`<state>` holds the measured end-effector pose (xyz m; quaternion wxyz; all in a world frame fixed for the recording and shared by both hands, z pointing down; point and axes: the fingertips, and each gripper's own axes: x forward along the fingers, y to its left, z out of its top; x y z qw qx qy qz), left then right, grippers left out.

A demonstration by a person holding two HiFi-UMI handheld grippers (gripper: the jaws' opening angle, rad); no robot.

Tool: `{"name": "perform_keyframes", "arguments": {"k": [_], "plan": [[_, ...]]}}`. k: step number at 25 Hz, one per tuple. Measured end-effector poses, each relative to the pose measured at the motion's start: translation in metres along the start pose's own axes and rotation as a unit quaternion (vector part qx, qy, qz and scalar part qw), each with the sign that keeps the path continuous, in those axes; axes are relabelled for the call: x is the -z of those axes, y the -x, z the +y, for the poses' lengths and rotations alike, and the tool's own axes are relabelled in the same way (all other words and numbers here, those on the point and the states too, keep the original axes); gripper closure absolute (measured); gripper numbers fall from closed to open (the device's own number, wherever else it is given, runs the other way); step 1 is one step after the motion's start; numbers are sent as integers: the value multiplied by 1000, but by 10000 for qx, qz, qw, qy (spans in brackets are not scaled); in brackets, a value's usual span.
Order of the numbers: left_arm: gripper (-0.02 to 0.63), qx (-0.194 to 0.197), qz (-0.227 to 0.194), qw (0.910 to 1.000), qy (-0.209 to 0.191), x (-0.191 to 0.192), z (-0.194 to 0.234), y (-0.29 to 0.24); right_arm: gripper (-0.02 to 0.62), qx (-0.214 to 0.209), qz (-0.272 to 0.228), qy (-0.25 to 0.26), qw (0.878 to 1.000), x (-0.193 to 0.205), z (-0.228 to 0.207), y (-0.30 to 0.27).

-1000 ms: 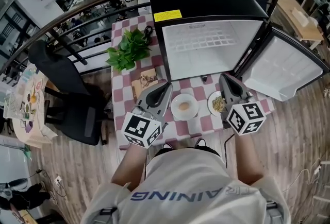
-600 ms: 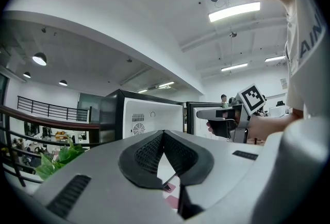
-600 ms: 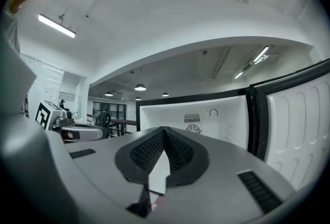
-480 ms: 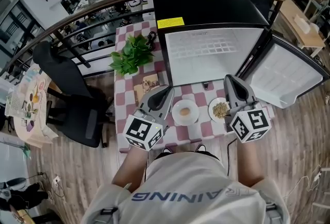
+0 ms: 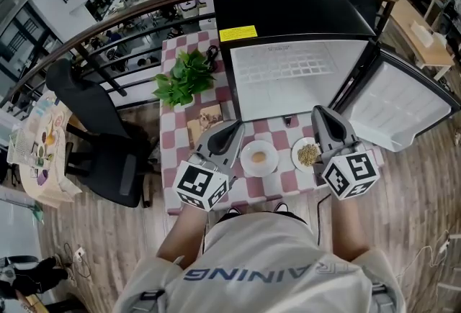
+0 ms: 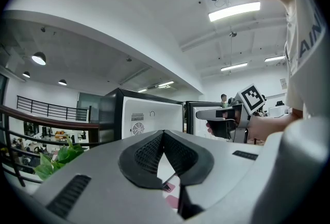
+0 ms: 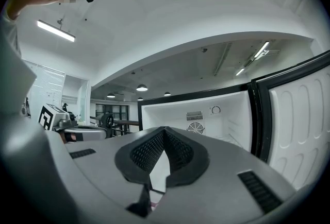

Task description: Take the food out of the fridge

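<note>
Head view. Fridge [image 5: 288, 9] sits at 12 o'clock on the checked table [image 5: 284, 178]. Its door [image 5: 403, 106] is swung wide toward 3 o'clock, white cavity facing the person.

Food is out on the cloth, just in front of the cavity:
- left plate [image 5: 244, 158], dead centre, carries a pale round piece [image 5: 258, 155].
- right plate [image 5: 295, 155], near its 3 o'clock, carries a grainy heap [image 5: 308, 153]. The plates are apart, neither touching the fridge.

Left gripper [image 5: 234, 126]: at 9 o'clock of the left plate, beside it, pointing level toward the fridge. In its own view the pads meet at the tip, closed, nothing between them.

Right gripper [image 5: 319, 114]: at 3 o'clock of the right plate, over its far edge; contact cannot be judged. Its own view shows the jaws pressed together, empty, aimed into the cavity.

Plant [image 5: 184, 76] at 10 o'clock on the table; wooden board [image 5: 204, 119] between the plant and the left gripper. Chair [image 5: 108, 146] off the table at 9 o'clock.
</note>
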<state>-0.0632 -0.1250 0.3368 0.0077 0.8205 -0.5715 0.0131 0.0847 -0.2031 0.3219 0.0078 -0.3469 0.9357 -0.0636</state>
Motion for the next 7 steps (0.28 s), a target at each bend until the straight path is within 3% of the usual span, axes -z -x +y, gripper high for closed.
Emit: {"name": "perform_keyframes", "arguments": {"k": [7], "plan": [[598, 66, 23, 10000, 29, 3, -4, -1, 575, -118, 56, -37, 9999, 2, 6, 0]]}}
